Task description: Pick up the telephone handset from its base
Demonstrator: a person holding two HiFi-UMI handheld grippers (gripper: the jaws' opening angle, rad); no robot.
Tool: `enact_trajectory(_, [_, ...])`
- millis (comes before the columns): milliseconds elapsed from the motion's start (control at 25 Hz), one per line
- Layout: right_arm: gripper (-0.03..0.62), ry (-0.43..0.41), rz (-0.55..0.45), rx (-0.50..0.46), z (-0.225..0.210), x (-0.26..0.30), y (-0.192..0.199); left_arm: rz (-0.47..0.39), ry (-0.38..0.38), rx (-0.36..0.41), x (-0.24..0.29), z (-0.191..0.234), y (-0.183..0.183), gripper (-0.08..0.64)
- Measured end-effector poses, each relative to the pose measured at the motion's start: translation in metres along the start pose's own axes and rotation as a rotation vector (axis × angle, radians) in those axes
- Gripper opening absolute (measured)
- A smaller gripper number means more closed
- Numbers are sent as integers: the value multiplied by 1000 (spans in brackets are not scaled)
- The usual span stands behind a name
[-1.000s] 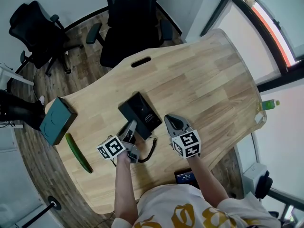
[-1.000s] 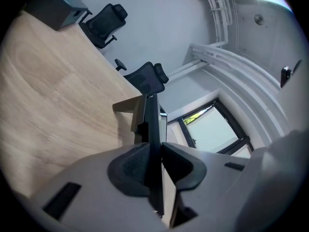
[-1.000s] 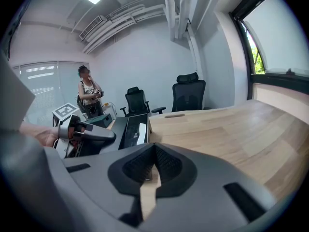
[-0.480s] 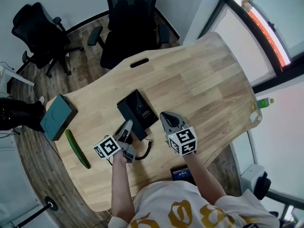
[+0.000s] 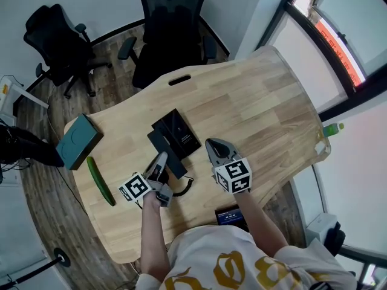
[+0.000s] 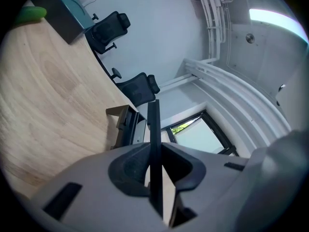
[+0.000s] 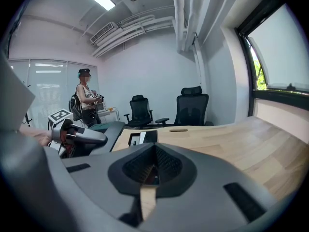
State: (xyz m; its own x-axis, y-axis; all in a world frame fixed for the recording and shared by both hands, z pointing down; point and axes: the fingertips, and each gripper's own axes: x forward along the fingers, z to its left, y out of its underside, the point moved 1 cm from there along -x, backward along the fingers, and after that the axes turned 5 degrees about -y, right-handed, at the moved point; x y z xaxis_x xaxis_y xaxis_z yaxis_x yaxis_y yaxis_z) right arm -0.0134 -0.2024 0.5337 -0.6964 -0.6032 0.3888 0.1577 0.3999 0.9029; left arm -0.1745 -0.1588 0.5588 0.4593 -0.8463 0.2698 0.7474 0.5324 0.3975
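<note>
Handset (image 5: pixel 174 162) is clamped in the left tongs (image 5: pixel 161 162). In the left gripper view it is seen edge-on as a thin black bar running up between the two jaws, with the pads pressed on its flanks. The grip is taken toward the cord end, presumably so that the long body projects past the tips and the coiled cord (image 5: pixel 184 189) can hang toward the near edge of the tabletop (image 5: pixel 260 101).

In the head view the handset lies along the left edge of the base (image 5: pixel 180 132). In the left gripper view the base is seen lower and to the left of the bar. The handset is therefore judged lifted out of its cradle, or very nearly. Contact at the far end cannot be ruled out from above.

The cord is seen loosely curled, so no pull on the base is expected yet.

Right tongs (image 5: pixel 211 145) are together with nothing between them, hovering just right of the base. They are not needed for a one-handed lift. They are judged to be stationed there to steady the base should the cord drag on it.

Cucumber (image 5: pixel 100 181) and teal box (image 5: pixel 77 141) lie well apart at the left end and are not involved.
</note>
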Motion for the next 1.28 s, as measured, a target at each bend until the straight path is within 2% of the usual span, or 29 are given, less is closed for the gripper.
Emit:
enact_trajectory(200, [5, 5, -18, -12, 6, -12, -4, -26, 41, 12, -13, -18, 0, 75])
enact_trajectory(320, [5, 3, -29, -17, 11, -18, -5, -33, 33, 51, -21, -24, 0, 75])
enact_trajectory(360, [5, 2, -32, -19, 13, -21, -6, -38, 37, 35, -24, -27, 1, 75])
enact_trajectory(480, [6, -5, -44, -31, 21, -28, -8, -73, 114, -183, -30, -45, 14, 75])
enact_trajectory(520, [5, -7, -48, -36, 23, -31, -8, -82, 126, -203, -33, -47, 16, 75])
enact_trajectory(840, [5, 21, -75, -17, 27, -58, -8, -127, 174, -177, -60, -61, 25, 75])
enact_trajectory(1080, [5, 34, -93, -1, 30, -68, -6, -168, 194, -108, -77, -71, 21, 75])
enact_trajectory(1280, [5, 34, -107, -10, 35, -73, -9, -190, 210, -95, -88, -77, 21, 75])
